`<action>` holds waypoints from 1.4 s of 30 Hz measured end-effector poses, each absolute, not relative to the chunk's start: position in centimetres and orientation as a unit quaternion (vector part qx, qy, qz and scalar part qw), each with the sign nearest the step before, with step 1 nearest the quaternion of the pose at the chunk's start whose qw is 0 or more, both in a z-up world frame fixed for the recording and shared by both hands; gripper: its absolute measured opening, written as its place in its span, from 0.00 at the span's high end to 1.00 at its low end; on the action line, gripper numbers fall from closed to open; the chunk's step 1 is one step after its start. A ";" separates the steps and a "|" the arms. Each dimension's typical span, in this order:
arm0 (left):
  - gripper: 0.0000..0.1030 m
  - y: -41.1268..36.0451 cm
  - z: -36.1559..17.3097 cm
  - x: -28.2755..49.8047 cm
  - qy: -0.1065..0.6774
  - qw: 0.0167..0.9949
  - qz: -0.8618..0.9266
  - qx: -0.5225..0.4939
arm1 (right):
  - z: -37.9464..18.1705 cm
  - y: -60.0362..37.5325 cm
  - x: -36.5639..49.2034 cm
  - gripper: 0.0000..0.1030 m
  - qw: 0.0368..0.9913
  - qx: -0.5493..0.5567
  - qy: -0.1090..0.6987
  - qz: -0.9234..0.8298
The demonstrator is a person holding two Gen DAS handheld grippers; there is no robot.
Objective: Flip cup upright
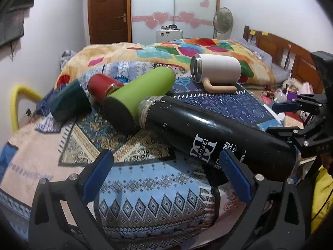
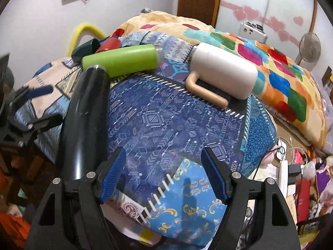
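Several cups lie on their sides on a patterned blue cloth (image 1: 154, 189): a black flask (image 1: 208, 131), a green bottle (image 1: 141, 91), a red cup (image 1: 102, 87), a dark green cup (image 1: 70, 102) and a white mug (image 1: 216, 68) with a tan handle. My left gripper (image 1: 166, 166) is open and empty, its right finger beside the black flask. My right gripper (image 2: 164, 170) is open and empty above the cloth, the black flask (image 2: 83, 116) just left of it. The white mug (image 2: 224, 70) and green bottle (image 2: 122, 60) lie beyond. Each gripper shows in the other's view: right (image 1: 291, 116), left (image 2: 39, 106).
A colourful quilt (image 1: 166, 50) is heaped behind the cups. A yellow hoop (image 1: 18, 100) stands at the left. A wooden headboard (image 1: 291, 54), a fan (image 1: 222, 20) and floor clutter (image 2: 295, 166) lie to the right. A door and heart-decorated wardrobe stand at the back.
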State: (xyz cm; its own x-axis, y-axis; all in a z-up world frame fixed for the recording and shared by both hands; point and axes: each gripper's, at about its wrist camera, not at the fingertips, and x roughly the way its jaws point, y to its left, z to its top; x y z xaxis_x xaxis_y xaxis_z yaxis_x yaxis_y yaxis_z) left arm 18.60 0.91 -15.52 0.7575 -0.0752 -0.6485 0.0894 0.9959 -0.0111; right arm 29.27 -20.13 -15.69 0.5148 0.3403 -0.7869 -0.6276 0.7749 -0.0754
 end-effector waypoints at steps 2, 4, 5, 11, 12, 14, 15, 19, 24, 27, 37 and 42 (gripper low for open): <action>0.00 0.7 -15.2 18.8 0.347 0.936 -0.046 0.023 | -15.7 -20.2 29.0 0.30 0.853 -0.173 0.398 0.290; 0.00 0.6 -15.0 18.9 0.349 0.935 -0.048 0.035 | -15.7 -20.3 28.8 0.30 0.851 -0.156 0.399 0.304; 0.00 0.6 -14.9 19.0 0.350 0.935 -0.048 0.039 | -15.6 -20.3 28.6 0.30 0.850 -0.146 0.397 0.313; 0.00 1.2 -14.4 19.5 0.351 0.933 -0.043 0.058 | -15.8 -19.2 27.7 0.30 0.859 -0.141 0.380 0.313; 0.00 1.5 -14.3 19.7 0.353 0.933 -0.043 0.056 | -15.8 -19.1 27.7 0.30 0.857 -0.132 0.382 0.320; 0.00 1.9 -14.1 20.0 0.357 0.931 -0.046 0.050 | -15.8 -18.8 27.5 0.30 0.855 -0.118 0.382 0.331; 0.00 2.2 -14.1 20.2 0.360 0.930 -0.050 0.045 | -15.7 -18.5 27.3 0.30 0.855 -0.112 0.380 0.336; 0.00 2.6 -13.8 20.5 0.361 0.930 -0.047 0.044 | -15.3 -17.4 26.3 0.30 0.857 -0.107 0.364 0.348; 0.00 2.4 -13.5 20.9 0.358 0.932 -0.049 0.041 | -15.0 -16.0 25.5 0.30 0.861 -0.098 0.350 0.356; 0.00 2.1 -13.5 20.9 0.361 0.930 -0.056 0.034 | -15.0 -15.8 25.3 0.30 0.864 -0.098 0.347 0.350; 0.00 -0.8 -13.4 22.9 0.408 0.910 -0.071 0.017 | -13.4 -19.4 26.0 0.28 0.906 -0.111 0.310 0.265; 0.13 -2.1 -14.5 25.0 0.464 0.883 -0.073 -0.003 | -13.0 -21.4 27.0 0.26 0.917 -0.092 0.297 0.250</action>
State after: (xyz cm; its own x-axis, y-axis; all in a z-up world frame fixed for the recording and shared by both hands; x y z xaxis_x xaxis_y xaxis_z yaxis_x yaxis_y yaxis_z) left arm 25.01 -2.10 -14.55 0.5586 -0.1310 -0.8190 0.1262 0.9894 -0.0722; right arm 27.05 -21.43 -13.01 0.6984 0.4029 -0.5915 -0.5127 0.8583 -0.0207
